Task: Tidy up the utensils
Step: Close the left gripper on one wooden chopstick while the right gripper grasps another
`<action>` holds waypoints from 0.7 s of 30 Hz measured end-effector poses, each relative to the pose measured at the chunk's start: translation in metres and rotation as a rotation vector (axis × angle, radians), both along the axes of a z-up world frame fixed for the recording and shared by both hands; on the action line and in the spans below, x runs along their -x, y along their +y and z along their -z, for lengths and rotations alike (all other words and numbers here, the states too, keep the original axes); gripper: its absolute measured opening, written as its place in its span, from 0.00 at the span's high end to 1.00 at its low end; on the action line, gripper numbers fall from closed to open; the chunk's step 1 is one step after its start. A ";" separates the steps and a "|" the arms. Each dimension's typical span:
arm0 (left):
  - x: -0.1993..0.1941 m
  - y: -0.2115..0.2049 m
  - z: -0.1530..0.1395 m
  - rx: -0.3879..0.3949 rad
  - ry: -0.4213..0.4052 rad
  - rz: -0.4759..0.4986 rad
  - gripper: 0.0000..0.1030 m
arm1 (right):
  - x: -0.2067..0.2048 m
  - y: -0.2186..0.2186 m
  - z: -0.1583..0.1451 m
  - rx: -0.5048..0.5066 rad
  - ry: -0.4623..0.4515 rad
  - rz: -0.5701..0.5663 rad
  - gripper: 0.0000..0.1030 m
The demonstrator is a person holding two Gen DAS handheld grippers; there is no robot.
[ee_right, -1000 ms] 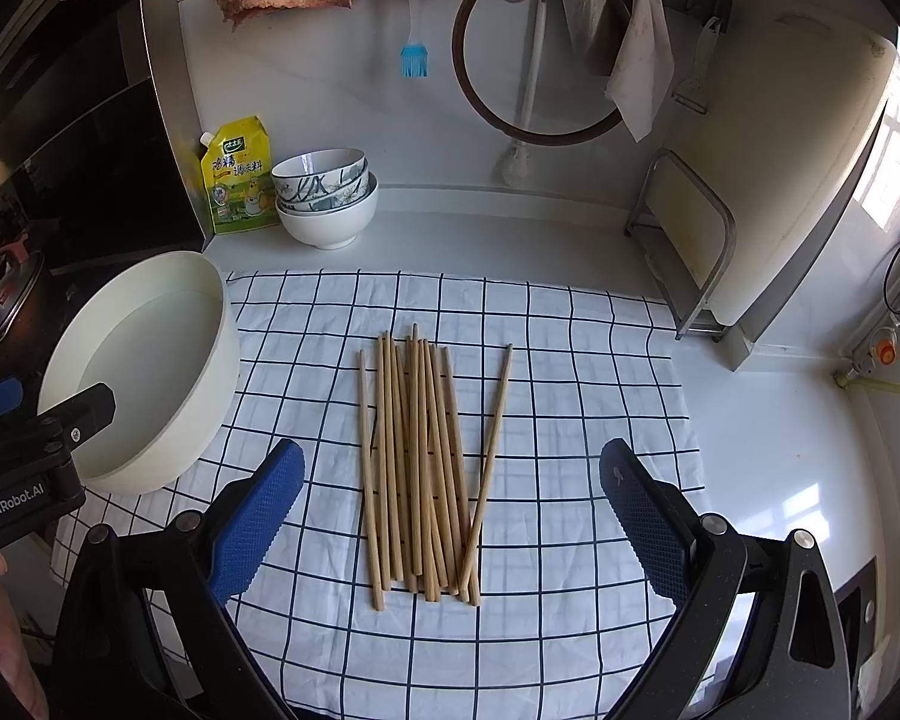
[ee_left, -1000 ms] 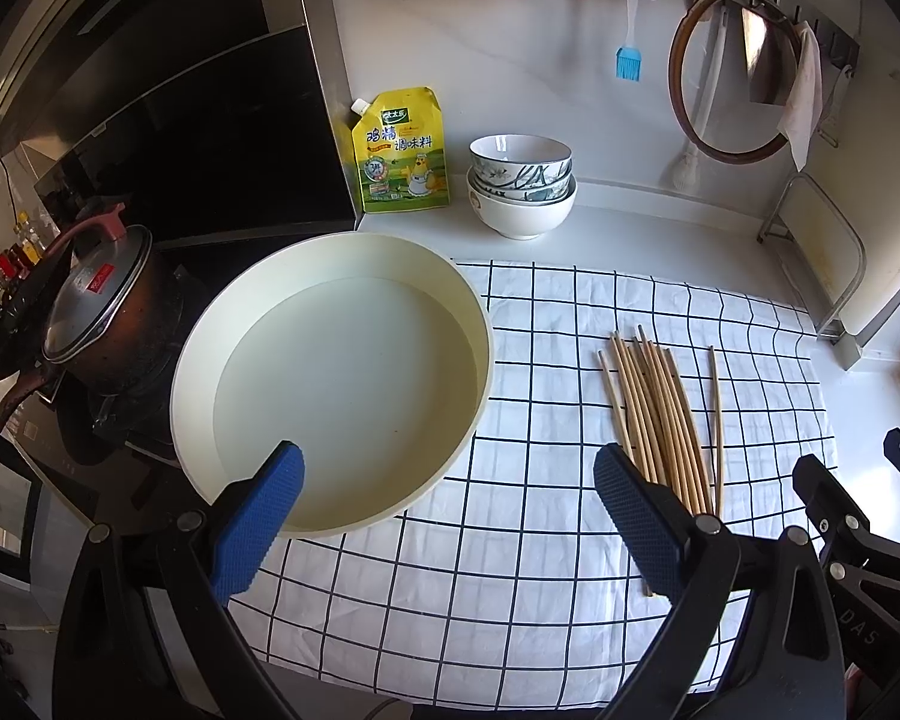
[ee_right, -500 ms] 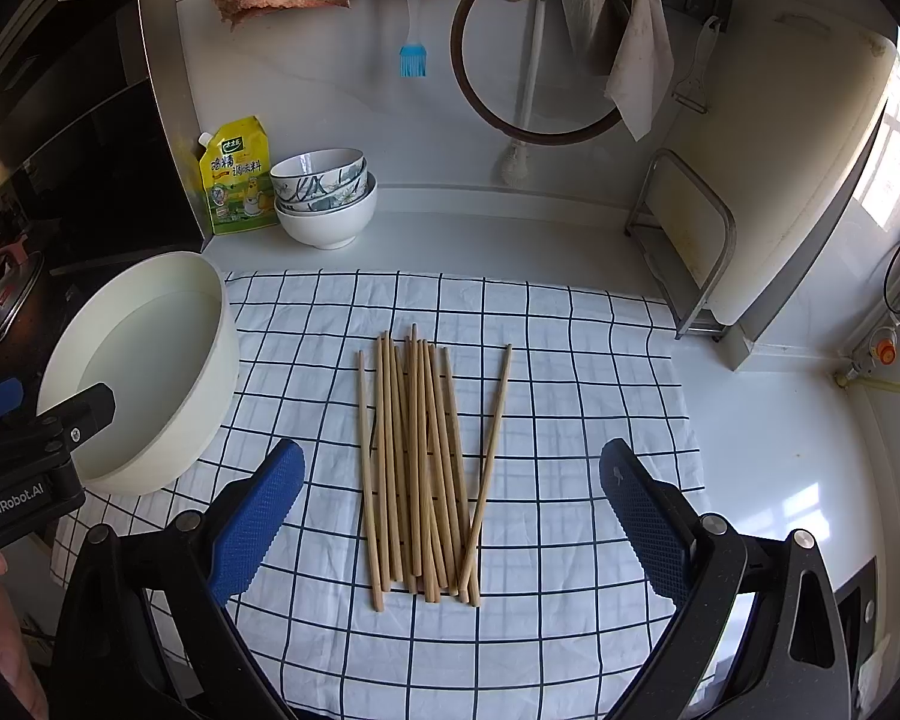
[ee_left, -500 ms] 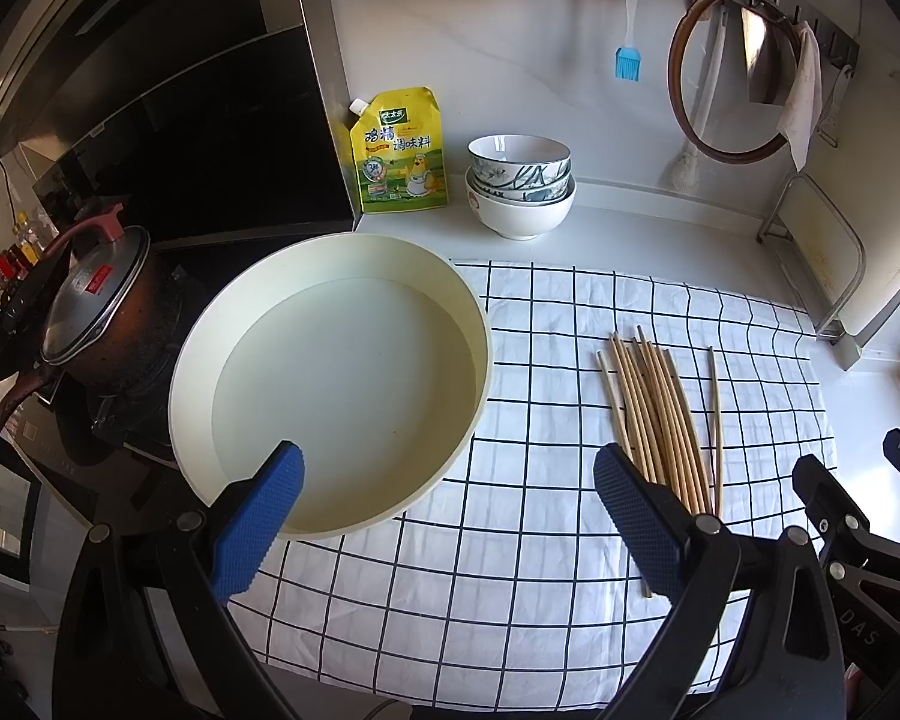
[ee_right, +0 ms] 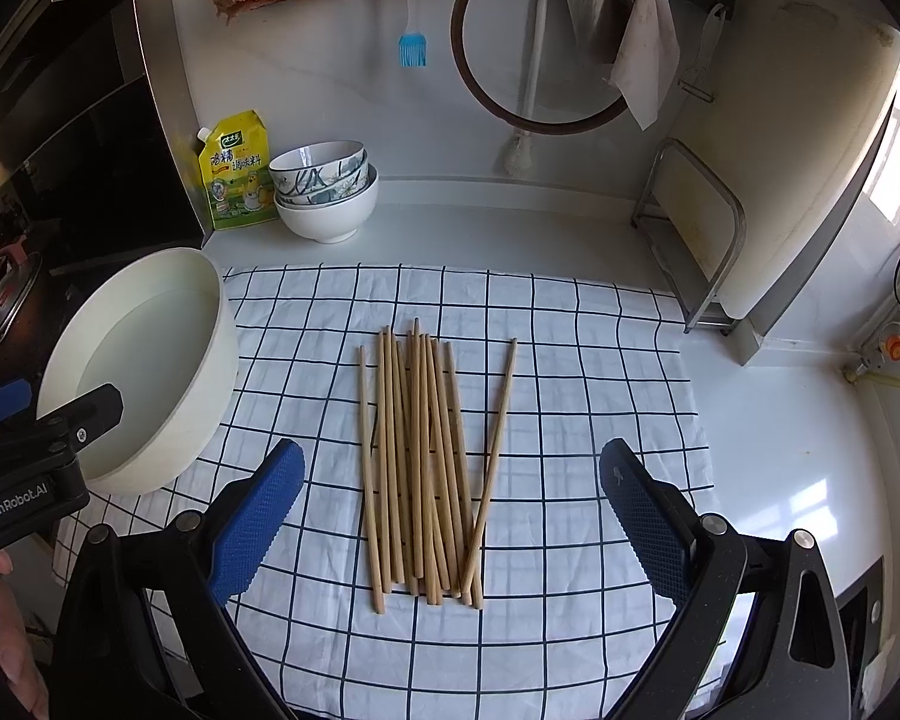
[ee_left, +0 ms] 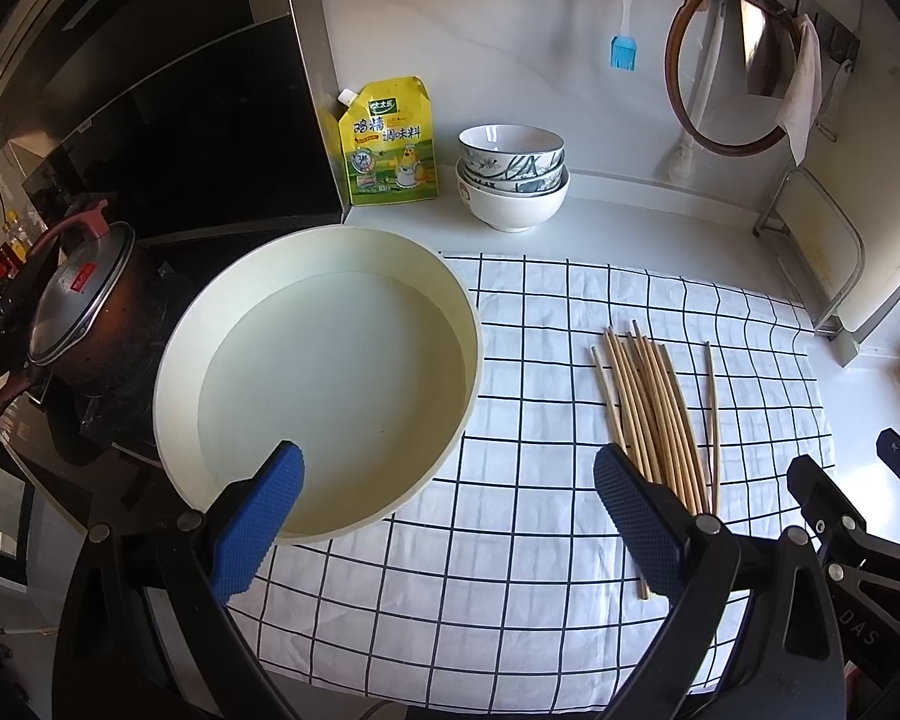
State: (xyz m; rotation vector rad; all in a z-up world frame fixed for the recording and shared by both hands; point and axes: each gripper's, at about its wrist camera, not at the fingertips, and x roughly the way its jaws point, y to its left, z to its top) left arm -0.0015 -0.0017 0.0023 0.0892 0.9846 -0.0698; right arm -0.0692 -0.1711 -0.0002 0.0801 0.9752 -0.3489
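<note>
Both grippers, left [ee_left: 447, 507] and right [ee_right: 450, 510], fingers spread wide, grasping nothing, hovering over chopsticks [ee_right: 426, 468] on checkered cloth [ee_right: 600, 396].

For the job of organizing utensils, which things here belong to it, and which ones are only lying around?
Belong to the job:
chopsticks
cream basin
left tongs, open
right tongs, open

Only lying around:
stacked bowls
yellow seasoning pouch
blue brush
checked cloth

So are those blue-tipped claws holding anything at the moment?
No, nothing is held. The left gripper and the right gripper are both open and empty; the thin wooden chopsticks lie loose on the black-and-white checked cloth.
</note>
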 end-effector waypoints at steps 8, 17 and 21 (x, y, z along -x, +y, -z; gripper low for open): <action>-0.010 -0.029 0.031 0.049 0.063 0.075 0.07 | 0.012 -0.039 0.022 -0.074 0.017 0.025 0.08; -0.019 -0.058 0.077 0.065 0.122 0.104 0.07 | 0.010 -0.077 0.071 -0.086 0.063 0.031 0.08; -0.019 -0.068 0.095 0.050 0.119 0.107 0.07 | -0.001 -0.086 0.101 -0.106 0.112 0.027 0.08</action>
